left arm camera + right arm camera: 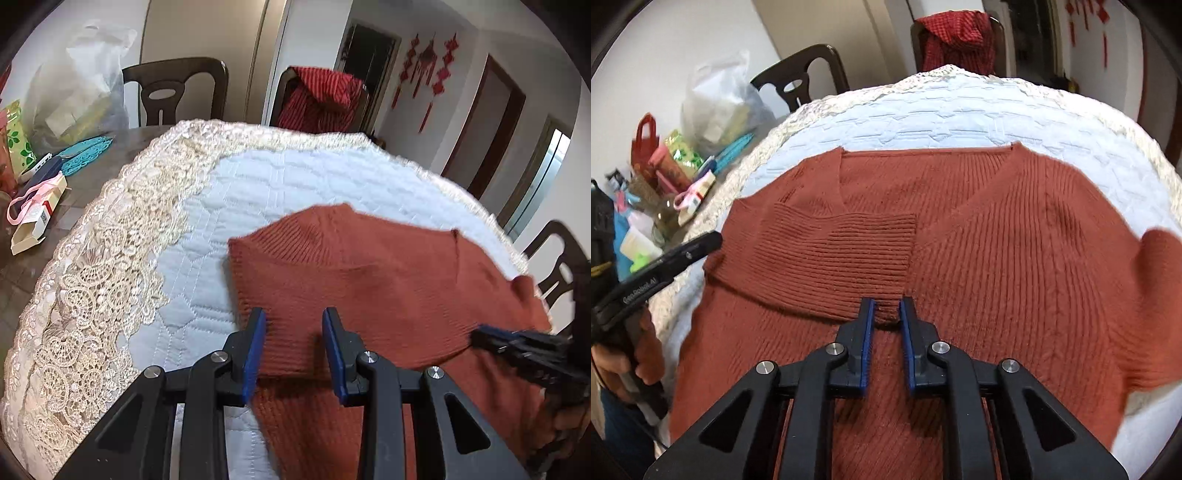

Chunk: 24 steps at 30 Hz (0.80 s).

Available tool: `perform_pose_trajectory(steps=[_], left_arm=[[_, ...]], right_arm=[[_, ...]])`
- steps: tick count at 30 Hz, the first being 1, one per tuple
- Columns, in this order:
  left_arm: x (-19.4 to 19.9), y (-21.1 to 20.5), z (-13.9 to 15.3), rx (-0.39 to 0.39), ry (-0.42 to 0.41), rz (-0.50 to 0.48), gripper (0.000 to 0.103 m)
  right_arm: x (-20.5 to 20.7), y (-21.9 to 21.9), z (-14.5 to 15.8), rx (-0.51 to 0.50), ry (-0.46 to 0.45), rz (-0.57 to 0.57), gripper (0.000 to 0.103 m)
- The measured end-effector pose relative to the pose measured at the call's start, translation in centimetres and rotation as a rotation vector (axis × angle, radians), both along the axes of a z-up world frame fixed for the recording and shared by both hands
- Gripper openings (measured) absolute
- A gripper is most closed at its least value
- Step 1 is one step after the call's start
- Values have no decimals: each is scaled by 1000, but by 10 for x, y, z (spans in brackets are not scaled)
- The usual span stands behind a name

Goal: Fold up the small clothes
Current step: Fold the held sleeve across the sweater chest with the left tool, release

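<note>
Rust-red knit fills the near ground of both wrist views: a ribbed sweater (pixel 1015 236) lies spread on the quilted white cloth (pixel 945 110), V-neck pointing away from the person. The right gripper (pixel 887 308) sits low over the sweater's middle, its blue-padded fingers drawn narrow with the cuff end of the folded-over sleeve (pixel 842 254) pinched between their tips. That sleeve lies crosswise over the chest, running off to the left of this gripper. The other sleeve spreads out to its right, toward the cloth's edge.

The left gripper (pixel 293 317) hangs above the sweater's left side with its fingers set wide apart and only knit showing in the gap between them; it grips nothing. To its right the other gripper's dark tips reach in over the fabric.

Left of both grippers runs the cloth's cream lace border (pixel 110 258), and past it bare dark tabletop with small boxes and a plastic bag (pixel 81 85). Farthest off, beyond the table, stand two dark chairs, one draped with a red garment (pixel 321 99).
</note>
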<state>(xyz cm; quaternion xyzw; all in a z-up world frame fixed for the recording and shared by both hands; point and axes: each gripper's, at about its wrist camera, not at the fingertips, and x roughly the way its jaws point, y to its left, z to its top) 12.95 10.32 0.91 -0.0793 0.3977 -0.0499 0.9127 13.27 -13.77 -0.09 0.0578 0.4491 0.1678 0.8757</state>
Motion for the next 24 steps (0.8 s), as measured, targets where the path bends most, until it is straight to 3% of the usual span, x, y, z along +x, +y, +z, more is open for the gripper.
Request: perform_pose_trajectory(steps=[8, 12, 15, 17, 18, 22, 24], left_arm=[[8, -1, 5, -14, -10, -5, 34], [23, -6, 6, -10, -21, -15, 34], [32, -9, -2, 12, 8, -9, 34], [34, -11, -5, 19, 10, -10, 34], [34, -11, -4, 20, 8, -10, 34], [32, -7, -5, -5, 8, -7, 34], [31, -6, -5, -9, 7, -8, 34]], right_arm=[[-1, -14, 5, 101, 35, -11, 15], [15, -6, 6, 127, 37, -15, 33], [24, -2, 0, 117, 51, -26, 35], [24, 2, 3, 74, 30, -18, 23], [23, 3, 4, 73, 21, -10, 4], [15, -8, 12, 99, -40, -34, 4], [15, -15, 3, 117, 0, -42, 4]])
